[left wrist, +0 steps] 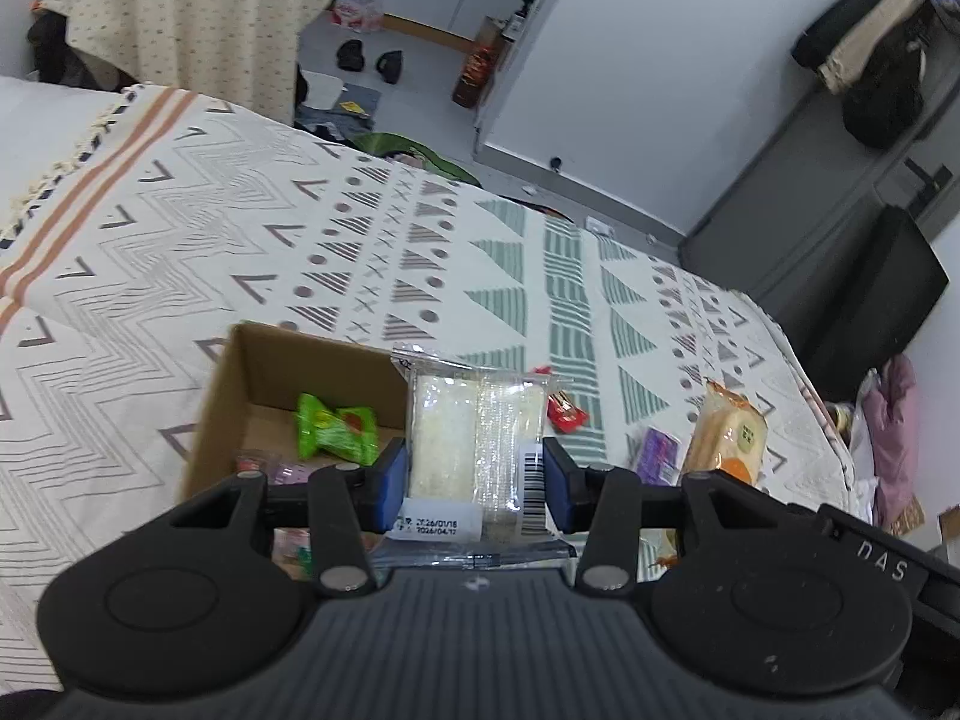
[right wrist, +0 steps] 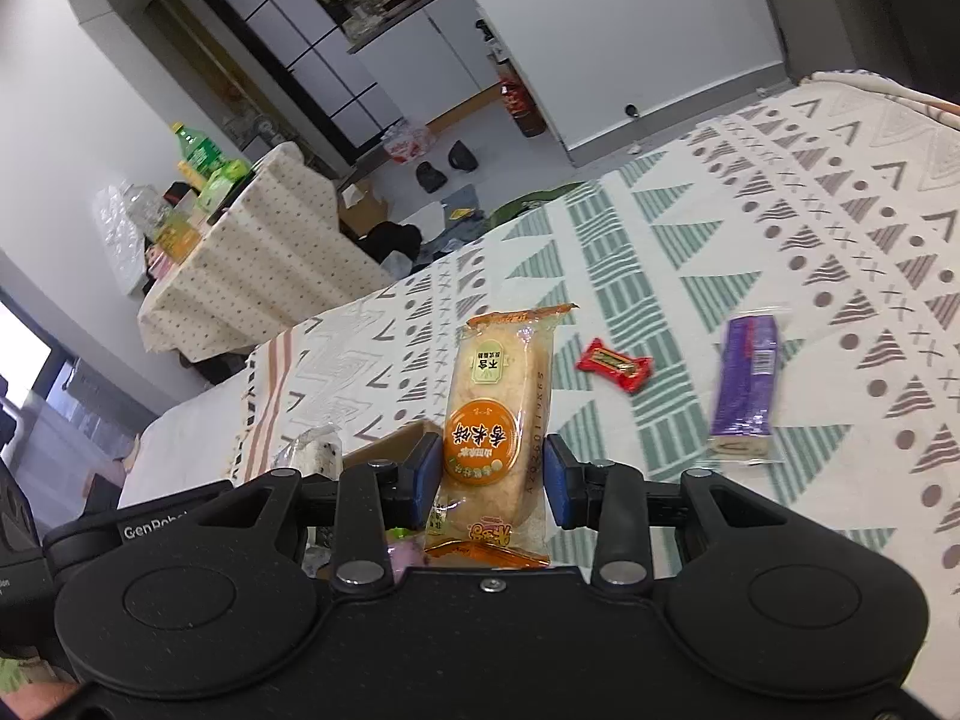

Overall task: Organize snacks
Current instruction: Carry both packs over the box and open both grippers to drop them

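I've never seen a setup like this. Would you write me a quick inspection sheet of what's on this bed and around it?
Surface: patterned bedspread.
Job's things: cardboard box holding a green snack packet; red candy and purple wafer pack lying loose on the bedspread.
Clutter: nothing seen on the bed besides snacks.
Claws: left claw shut on a clear white-cake packet; right claw shut on an orange rice-cake packet.
Cables: nothing seen.
Surroundings: cloth-covered table with bottles, shoes on the floor, clothes hanging.

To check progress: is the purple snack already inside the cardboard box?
No, the purple snack lies on the patterned cloth, beside the red candy.
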Demonstrator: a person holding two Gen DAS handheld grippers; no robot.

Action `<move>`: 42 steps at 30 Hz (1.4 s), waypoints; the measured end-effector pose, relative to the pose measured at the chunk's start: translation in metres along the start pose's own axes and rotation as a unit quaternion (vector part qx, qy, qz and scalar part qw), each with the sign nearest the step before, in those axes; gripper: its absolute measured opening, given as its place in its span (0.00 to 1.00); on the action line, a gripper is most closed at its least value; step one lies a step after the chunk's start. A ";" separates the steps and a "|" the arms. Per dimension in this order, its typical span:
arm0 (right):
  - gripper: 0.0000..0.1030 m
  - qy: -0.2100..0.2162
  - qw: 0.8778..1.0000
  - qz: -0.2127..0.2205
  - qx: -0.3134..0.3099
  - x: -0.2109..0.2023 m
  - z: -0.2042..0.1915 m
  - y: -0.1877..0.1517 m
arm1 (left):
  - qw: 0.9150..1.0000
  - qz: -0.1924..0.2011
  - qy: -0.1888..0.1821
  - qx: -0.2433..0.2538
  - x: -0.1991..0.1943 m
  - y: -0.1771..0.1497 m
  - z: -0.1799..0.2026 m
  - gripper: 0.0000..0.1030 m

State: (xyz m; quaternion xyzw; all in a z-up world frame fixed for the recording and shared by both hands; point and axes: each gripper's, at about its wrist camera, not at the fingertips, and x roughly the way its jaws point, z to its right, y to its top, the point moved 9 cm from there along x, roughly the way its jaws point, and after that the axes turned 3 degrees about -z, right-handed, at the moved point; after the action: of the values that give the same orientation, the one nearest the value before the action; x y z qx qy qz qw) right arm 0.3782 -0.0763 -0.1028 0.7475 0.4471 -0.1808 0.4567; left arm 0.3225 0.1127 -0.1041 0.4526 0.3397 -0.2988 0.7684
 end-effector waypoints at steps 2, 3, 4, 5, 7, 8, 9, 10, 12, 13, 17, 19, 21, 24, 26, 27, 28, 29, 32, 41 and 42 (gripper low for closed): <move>0.35 0.003 1.000 -0.002 -0.005 0.003 -0.008 -0.002 | 1.000 0.005 0.006 -0.003 -0.003 0.004 -0.010 0.44; 0.35 0.005 1.000 -0.003 -0.008 0.005 -0.013 -0.003 | 1.000 0.006 0.008 -0.006 -0.004 0.005 -0.016 0.44; 0.35 0.007 1.000 -0.004 -0.012 0.007 -0.018 -0.004 | 1.000 0.007 0.009 -0.011 -0.005 0.007 -0.022 0.44; 0.35 0.008 1.000 -0.005 -0.014 0.008 -0.023 -0.005 | 1.000 0.006 0.011 -0.015 -0.006 0.008 -0.027 0.44; 0.35 0.010 1.000 -0.008 -0.019 0.013 -0.030 -0.006 | 1.000 0.007 0.013 -0.023 -0.007 0.010 -0.037 0.44; 0.35 0.011 1.000 -0.009 -0.021 0.015 -0.034 -0.008 | 1.000 0.008 0.014 -0.026 -0.008 0.011 -0.042 0.44; 0.35 0.013 1.000 -0.011 -0.023 0.017 -0.038 -0.009 | 0.999 0.008 0.015 -0.028 -0.008 0.011 -0.046 0.44; 0.35 0.013 1.000 -0.013 -0.024 0.019 -0.041 -0.011 | 0.999 0.007 0.016 -0.031 -0.008 0.011 -0.049 0.44; 0.35 0.014 0.999 -0.017 -0.027 0.024 -0.047 -0.014 | 0.999 0.004 0.015 -0.038 -0.006 0.011 -0.057 0.44; 0.35 0.015 0.999 -0.019 -0.029 0.026 -0.050 -0.016 | 0.999 0.002 0.014 -0.040 -0.005 0.010 -0.059 0.44; 0.35 0.015 0.999 -0.028 -0.039 0.034 -0.061 -0.024 | 0.999 -0.003 0.013 -0.049 0.000 0.008 -0.068 0.44; 0.35 0.012 0.999 -0.032 -0.042 0.039 -0.065 -0.027 | 0.999 -0.004 0.015 -0.052 0.002 0.008 -0.073 0.44; 0.35 0.012 0.998 -0.038 -0.042 0.044 -0.068 -0.030 | 0.998 -0.005 0.014 -0.058 0.004 0.009 -0.078 0.44; 0.35 0.010 0.998 -0.046 -0.048 0.052 -0.074 -0.034 | 0.998 -0.005 0.014 -0.065 0.004 0.010 -0.084 0.44; 0.35 0.010 0.997 -0.049 -0.054 0.057 -0.079 -0.036 | 0.998 -0.005 0.014 -0.067 0.004 0.012 -0.087 0.44; 0.35 0.009 0.997 -0.051 -0.057 0.060 -0.080 -0.037 | 0.998 -0.005 0.014 -0.068 0.005 0.012 -0.088 0.44; 0.35 0.008 0.997 -0.053 -0.059 0.063 -0.081 -0.038 | 0.997 -0.006 0.014 -0.069 0.005 0.012 -0.089 0.44; 0.36 0.006 0.997 -0.055 -0.060 0.065 -0.081 -0.039 | 0.997 -0.007 0.015 -0.070 0.006 0.012 -0.090 0.44; 0.43 -0.009 0.997 -0.059 -0.057 0.071 -0.075 -0.041 | 0.997 -0.009 0.015 -0.071 0.008 0.012 -0.090 0.44; 0.51 -0.030 0.998 -0.042 -0.023 0.053 -0.043 -0.032 | 0.998 -0.024 0.004 -0.060 0.021 0.009 -0.072 0.44; 0.52 -0.032 0.998 -0.040 -0.021 0.050 -0.039 -0.032 | 0.998 -0.021 0.005 -0.058 0.022 0.010 -0.070 0.47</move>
State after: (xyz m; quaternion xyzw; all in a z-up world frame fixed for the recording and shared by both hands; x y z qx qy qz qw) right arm 0.3731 -0.0122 -0.1336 0.7132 0.4656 -0.2134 0.4786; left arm 0.3256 0.1761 -0.1411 0.4017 0.3698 -0.2928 0.7850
